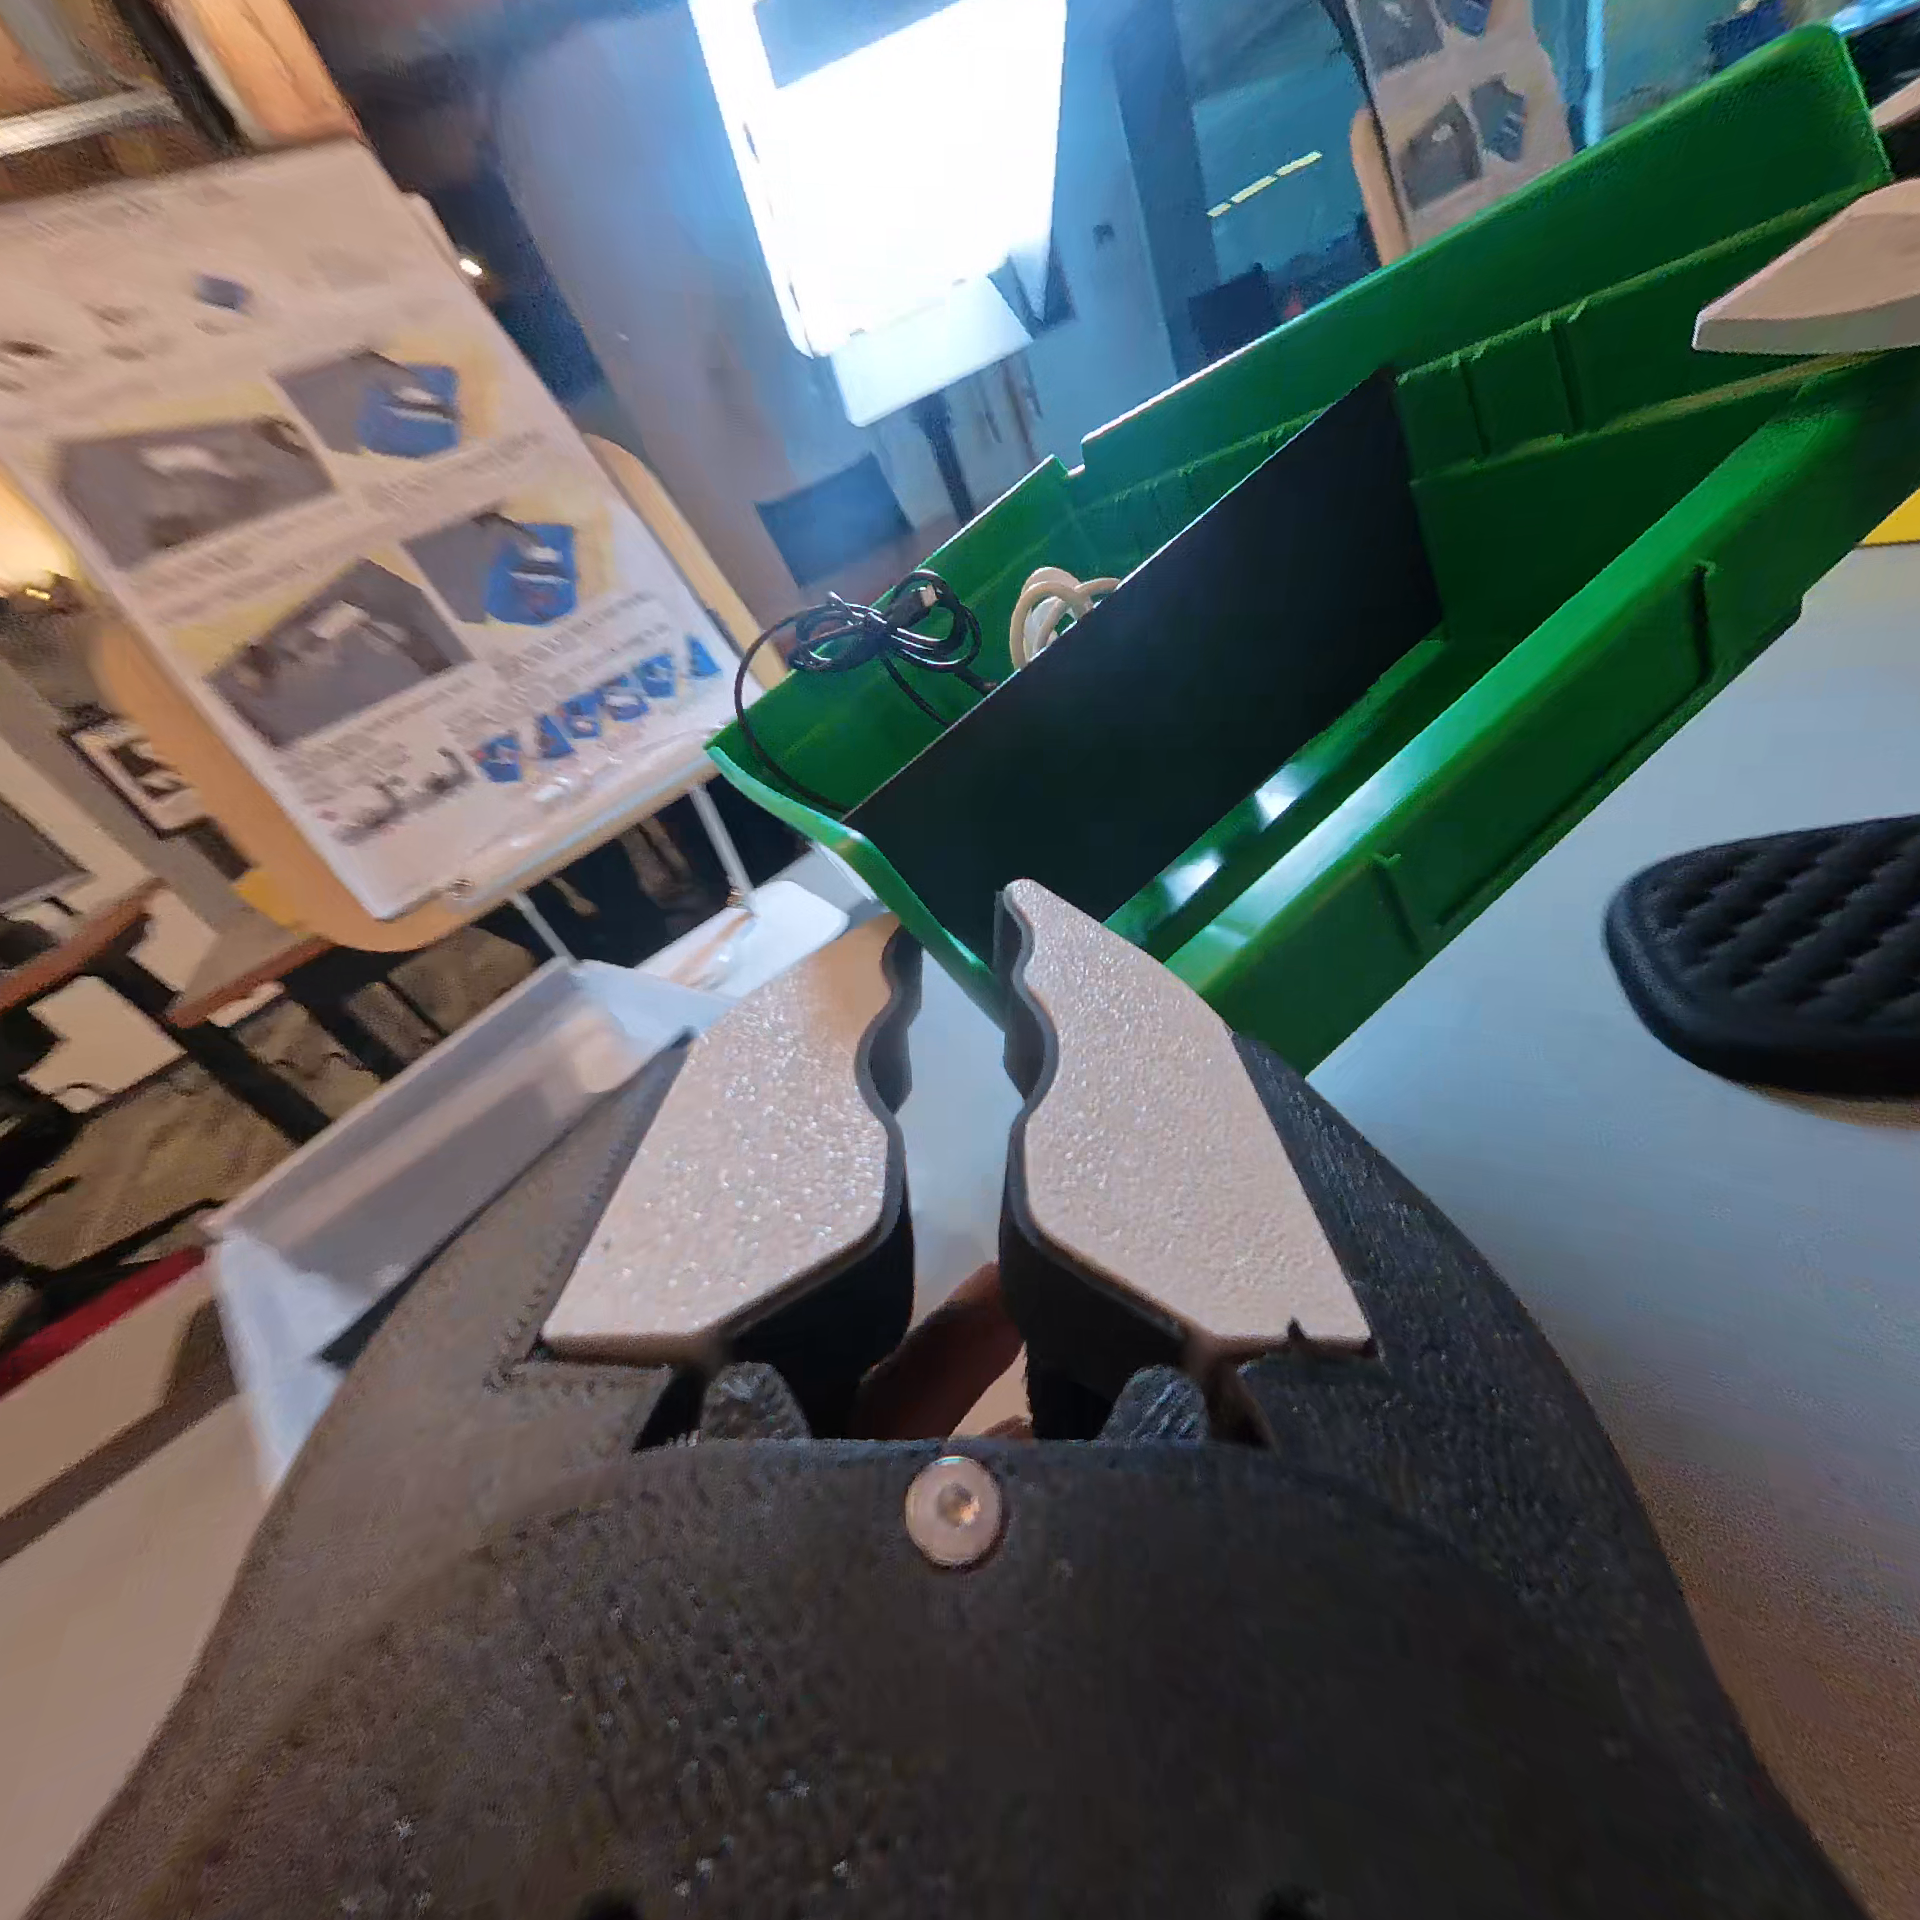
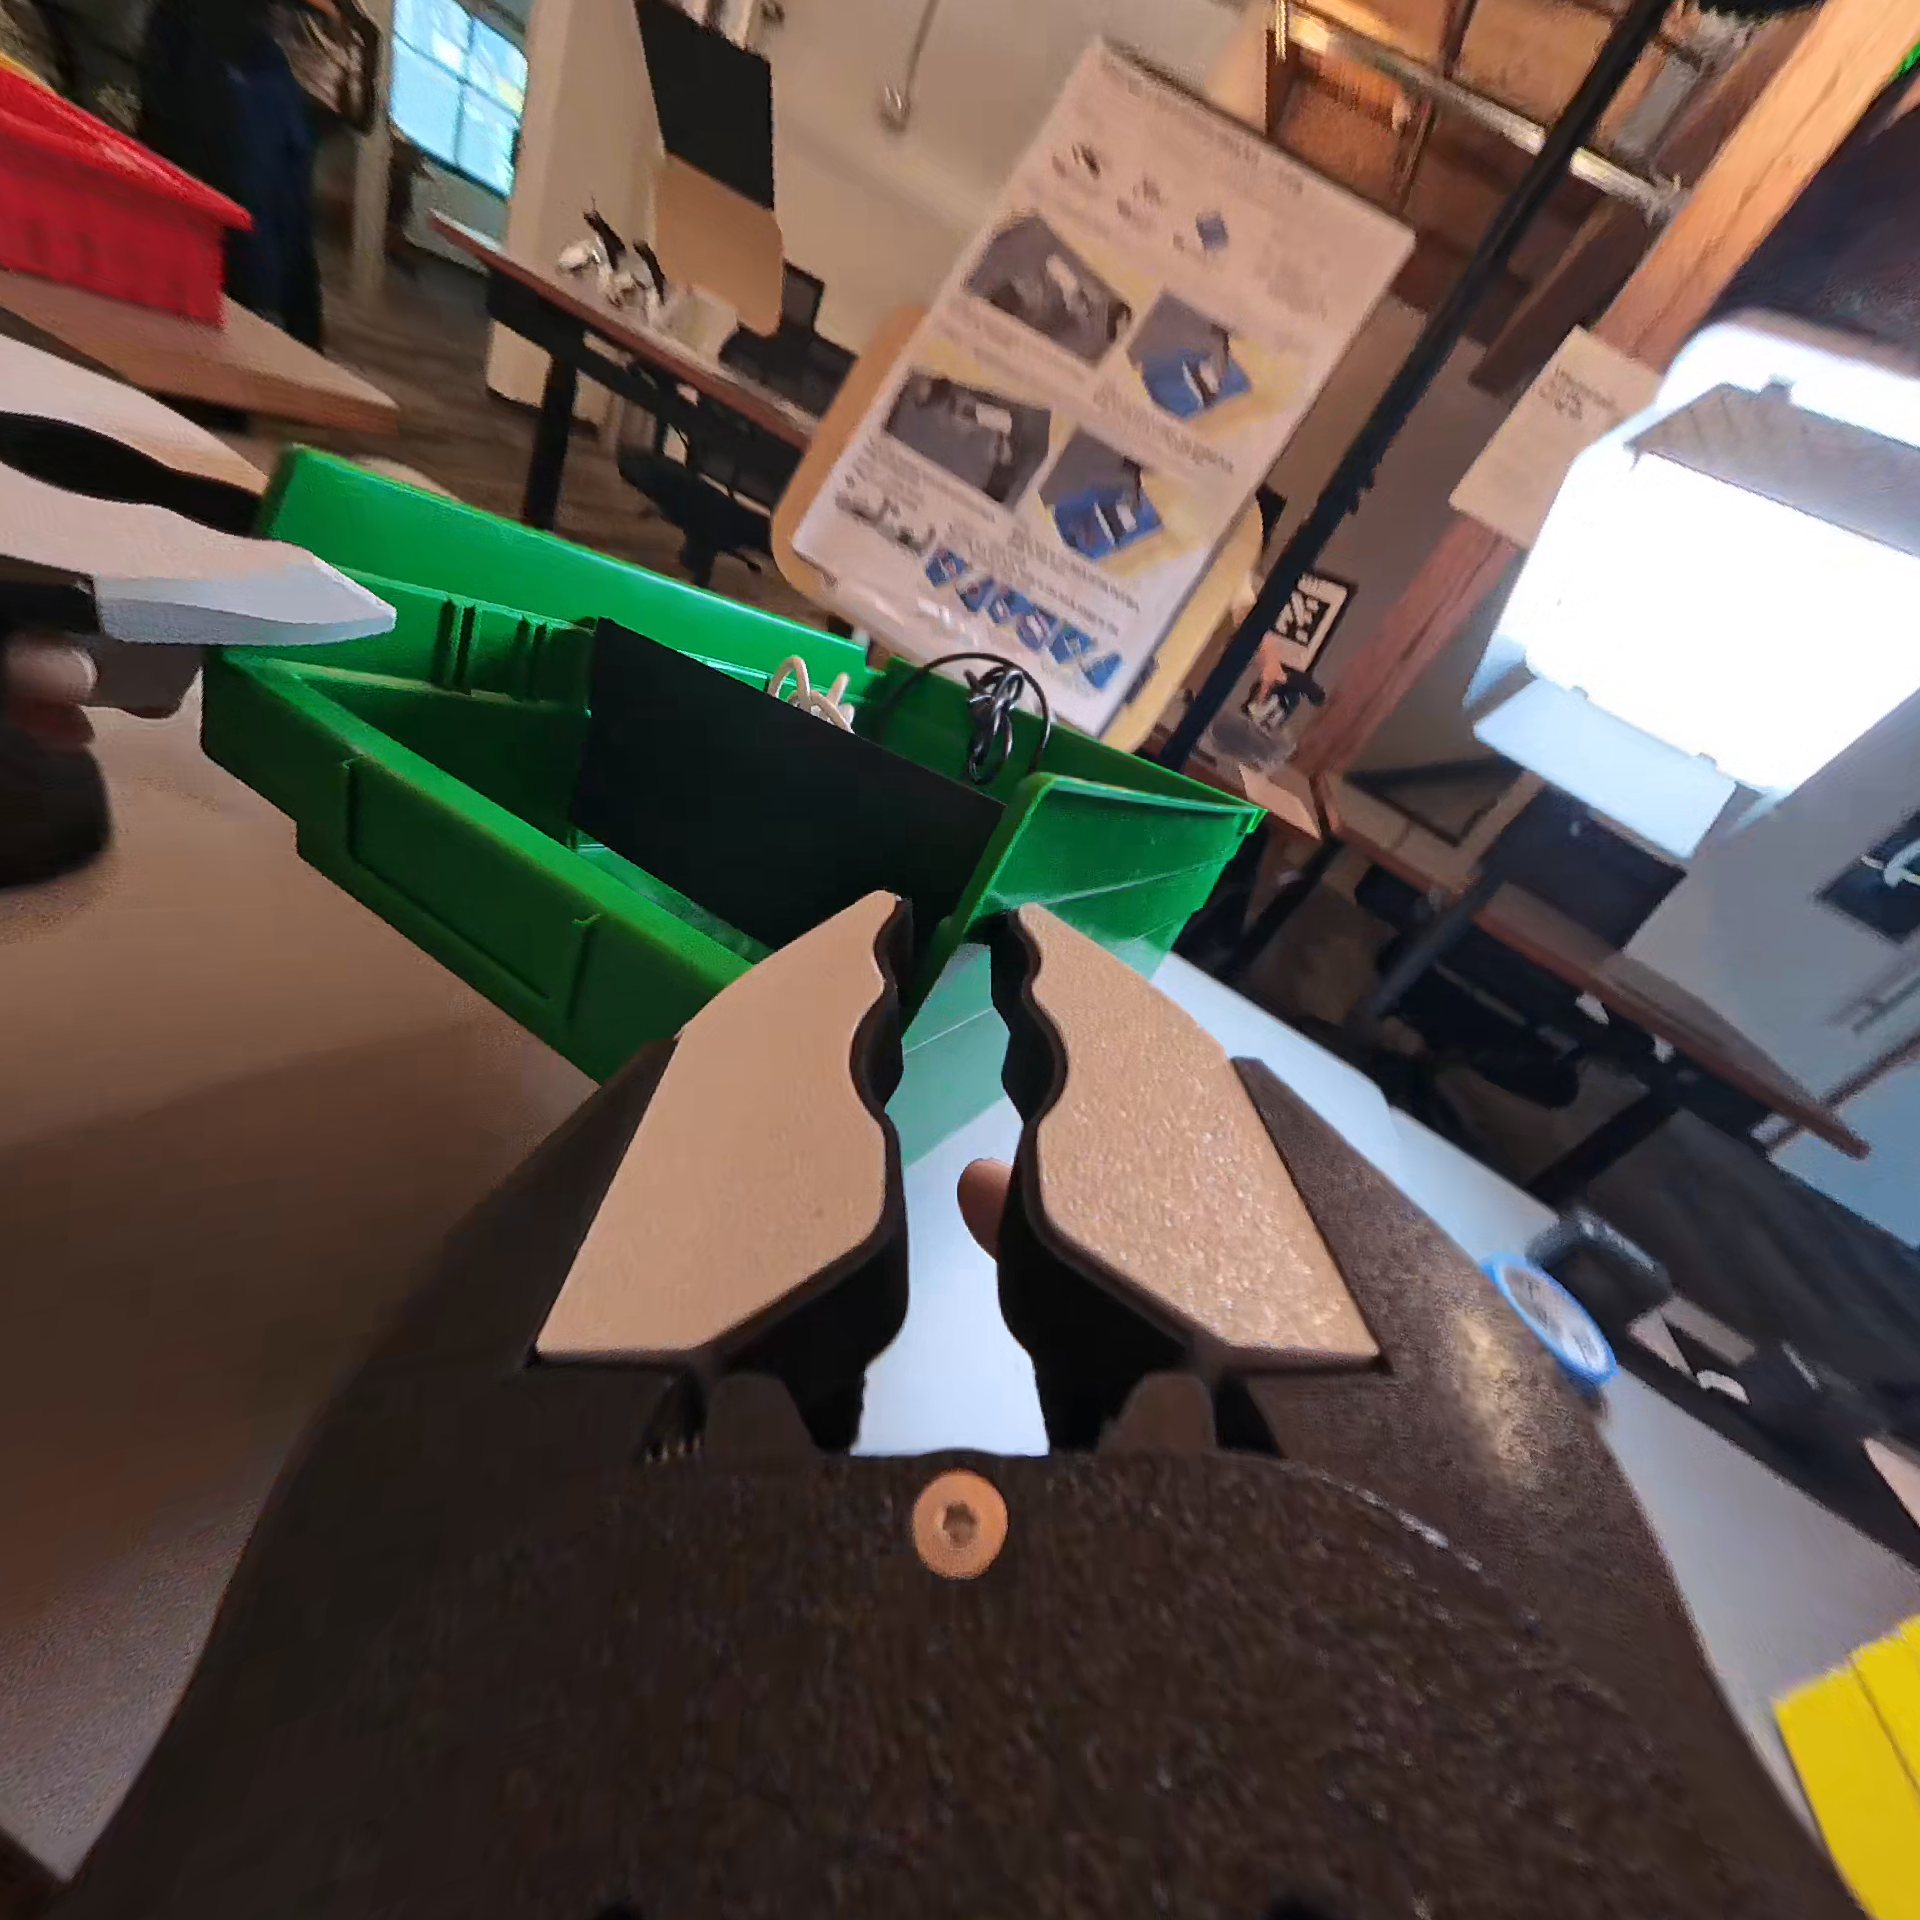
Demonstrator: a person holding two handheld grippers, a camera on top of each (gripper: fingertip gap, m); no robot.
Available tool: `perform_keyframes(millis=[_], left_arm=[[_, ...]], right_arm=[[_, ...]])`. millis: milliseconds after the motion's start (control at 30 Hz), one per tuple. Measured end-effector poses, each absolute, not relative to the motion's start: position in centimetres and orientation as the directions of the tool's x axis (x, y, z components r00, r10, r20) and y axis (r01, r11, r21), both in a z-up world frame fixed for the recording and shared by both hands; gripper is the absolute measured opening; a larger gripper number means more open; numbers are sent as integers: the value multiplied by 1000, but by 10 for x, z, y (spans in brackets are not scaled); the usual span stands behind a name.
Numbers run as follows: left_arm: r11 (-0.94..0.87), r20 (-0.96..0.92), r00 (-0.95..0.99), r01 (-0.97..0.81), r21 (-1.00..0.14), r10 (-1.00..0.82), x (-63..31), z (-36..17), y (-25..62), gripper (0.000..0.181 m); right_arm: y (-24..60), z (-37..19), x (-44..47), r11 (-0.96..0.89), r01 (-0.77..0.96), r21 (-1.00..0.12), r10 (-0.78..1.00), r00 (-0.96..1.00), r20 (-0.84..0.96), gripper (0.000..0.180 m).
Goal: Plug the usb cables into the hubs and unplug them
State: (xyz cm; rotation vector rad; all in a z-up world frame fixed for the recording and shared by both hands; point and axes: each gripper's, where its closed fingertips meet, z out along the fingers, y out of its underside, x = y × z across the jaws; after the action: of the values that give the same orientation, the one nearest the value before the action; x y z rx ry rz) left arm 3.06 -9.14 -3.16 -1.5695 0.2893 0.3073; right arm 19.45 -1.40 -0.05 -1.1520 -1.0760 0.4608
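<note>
Both tongs, left gripper point(image 1: 956, 935) and right gripper point(image 2: 948, 930), hang slightly open and empty. Dead ahead sits the green bin point(image 1: 1455, 748), cables point(image 1: 883, 634) coiled behind its black divider point(image 1: 1164, 707), awaiting pickup.

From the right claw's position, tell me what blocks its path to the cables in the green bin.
The upright black divider panel stands across the green plastic bin, between the right claw and the coiled black cable and white cable behind it.

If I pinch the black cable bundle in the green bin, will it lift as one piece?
Probably not cleanly. The black cable is thin and loosely coiled, so it should flop and trail loops. One loop already hangs over the green bin rim, so it may snag. Likely very light.
</note>
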Motion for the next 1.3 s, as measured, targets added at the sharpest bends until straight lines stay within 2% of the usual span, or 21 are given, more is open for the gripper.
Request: perform_keyframes(millis=[167, 367, 500, 667, 800, 867, 933, 1033, 1133, 1167, 1300], left_arm=[[-13, -444, 875, -450, -893, 194, -35, 21, -166, 14], [-159, -511, 738, -496, -854, 441, -139, 43, -283, 14], [-279, -519, 667, -440, -854, 535, -197, 14, -341, 14], [-368, -469, 697, -305, -878, 543, -250, -59, -370, 14], [-371, -456, 696, -284, -884, 555, -265, -92, -365, 15], [-374, -432, 701, -247, -894, 568, -273, -99, -356, 14], [-392, -412, 695, -200, -898, 590, -286, -110, -344, 12], [-431, -437, 704, -202, -879, 561, -298, -127, -319, 14], [-481, -425, 745, -161, -862, 514, -312, -149, -294, 16], [-478, -396, 776, -140, -867, 491, -313, -153, -289, 22], [-318, -242, 835, -86, -944, 493, -310, -116, -286, 34]], right_arm=[[-63, 50, 119, 478, 52, -877, 824, 319, 468, 16], [-138, 68, -22, 501, -89, -861, 865, 82, 494, 15], [-179, 37, -109, 459, -85, -884, 883, -62, 465, 14], [-205, -37, -176, 378, 27, -925, 912, -185, 367, 14], [-200, -84, -191, 356, 89, -930, 923, -185, 336, 15], [-192, -100, -195, 400, 159, -903, 913, -160, 376, 16], [-187, -118, -189, 419, 242, -875, 902, -225, 369, 22], [-176, -111, -163, 424, 230, -876, 892, -273, 360, 27], [-148, -114, -134, 494, 342, -799, 852, -373, 368, 45], [-136, -120, -126, 526, 396, -752, 835, -410, 367, 51], [-79, -158, -115, 721, 535, -440, 693, -536, 483, 71]])
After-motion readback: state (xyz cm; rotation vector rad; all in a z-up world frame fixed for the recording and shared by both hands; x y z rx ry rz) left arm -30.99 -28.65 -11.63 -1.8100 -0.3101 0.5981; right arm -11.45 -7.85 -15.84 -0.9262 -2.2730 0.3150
